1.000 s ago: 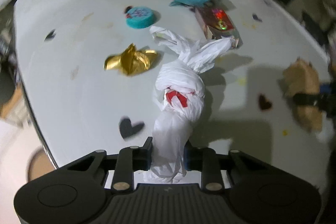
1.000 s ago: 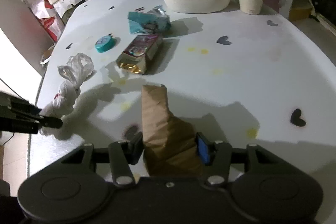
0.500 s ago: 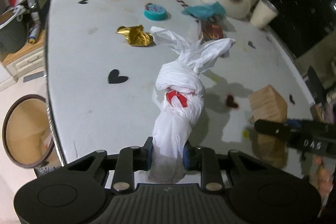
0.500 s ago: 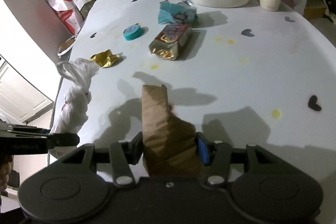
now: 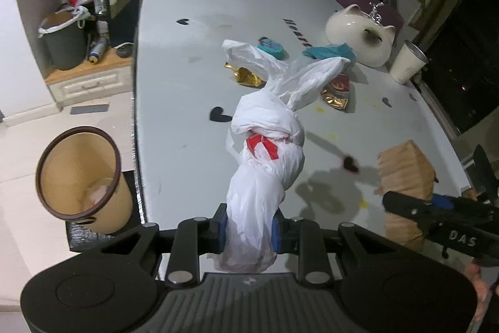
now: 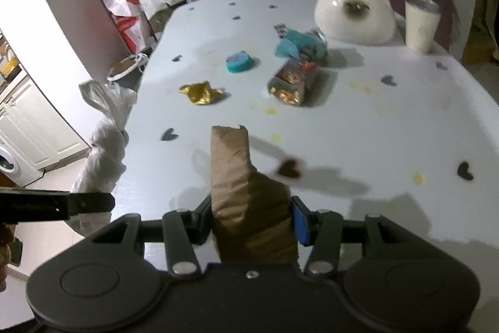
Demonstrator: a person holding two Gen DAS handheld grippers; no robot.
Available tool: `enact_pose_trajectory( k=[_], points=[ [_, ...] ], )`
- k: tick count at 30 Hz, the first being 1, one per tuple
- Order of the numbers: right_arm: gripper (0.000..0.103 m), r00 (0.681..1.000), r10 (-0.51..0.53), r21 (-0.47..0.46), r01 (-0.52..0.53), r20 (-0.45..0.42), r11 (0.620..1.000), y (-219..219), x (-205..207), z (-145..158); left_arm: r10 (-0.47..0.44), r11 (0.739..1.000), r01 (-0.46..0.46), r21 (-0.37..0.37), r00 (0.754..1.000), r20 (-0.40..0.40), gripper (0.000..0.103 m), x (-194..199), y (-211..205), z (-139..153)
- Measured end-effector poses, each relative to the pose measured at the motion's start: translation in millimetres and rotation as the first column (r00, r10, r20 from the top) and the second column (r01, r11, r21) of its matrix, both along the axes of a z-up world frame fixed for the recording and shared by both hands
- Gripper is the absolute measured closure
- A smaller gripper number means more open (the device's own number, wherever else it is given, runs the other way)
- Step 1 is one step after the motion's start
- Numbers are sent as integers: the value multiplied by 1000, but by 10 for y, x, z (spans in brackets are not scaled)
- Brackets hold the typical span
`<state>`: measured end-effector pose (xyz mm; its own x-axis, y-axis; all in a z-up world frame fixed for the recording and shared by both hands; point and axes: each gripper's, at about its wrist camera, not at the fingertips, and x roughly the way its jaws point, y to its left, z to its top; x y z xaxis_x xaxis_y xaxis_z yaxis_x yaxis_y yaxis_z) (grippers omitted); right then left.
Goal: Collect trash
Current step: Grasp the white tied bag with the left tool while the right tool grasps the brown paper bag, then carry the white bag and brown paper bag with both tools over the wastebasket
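The bag (image 5: 265, 164) sits in the left gripper (image 5: 249, 228) above the table's (image 5: 174, 83) near left edge. Left of the table, on the floor, stands the bin (image 5: 78, 177). To the right, the carton (image 6: 246, 195) sits in the right gripper (image 6: 251, 219). Farther on the table lie a foil scrap (image 6: 201, 92), a puck (image 6: 238, 62), a packet (image 6: 294, 80) and a wrapper (image 6: 301, 44); behind them, far right, the cat (image 6: 354, 13) and a cup (image 6: 421, 24).

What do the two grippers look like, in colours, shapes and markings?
Both are black plastic with two round discs on a wide body. The left gripper and right gripper have blue finger pads and silver rivets. White letters "DAS" mark the right one's side.
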<state>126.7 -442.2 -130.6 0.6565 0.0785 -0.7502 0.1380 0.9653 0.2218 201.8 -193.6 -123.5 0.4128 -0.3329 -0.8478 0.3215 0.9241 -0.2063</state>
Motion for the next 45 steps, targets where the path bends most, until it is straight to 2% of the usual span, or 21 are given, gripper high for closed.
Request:
enact_pose_trajectory(
  k=[10, 22, 31, 45],
  points=[
    [52, 999, 22, -37, -21, 26, 999, 306, -121, 201, 48, 999, -47, -5, 998, 43, 75, -173, 277, 93],
    [51, 999, 31, -69, -30, 13, 997, 882, -51, 260, 91, 996, -90, -26, 995, 48, 75, -220, 897, 70],
    [52, 999, 29, -102, -31, -16, 994, 1537, 217, 290, 89, 996, -87, -31, 995, 54, 75, 25, 1525, 130],
    [51, 998, 42, -81, -46, -41, 996, 2582, 921, 206, 106, 994, -106, -7, 993, 42, 75, 695, 2572, 113]
  ],
)
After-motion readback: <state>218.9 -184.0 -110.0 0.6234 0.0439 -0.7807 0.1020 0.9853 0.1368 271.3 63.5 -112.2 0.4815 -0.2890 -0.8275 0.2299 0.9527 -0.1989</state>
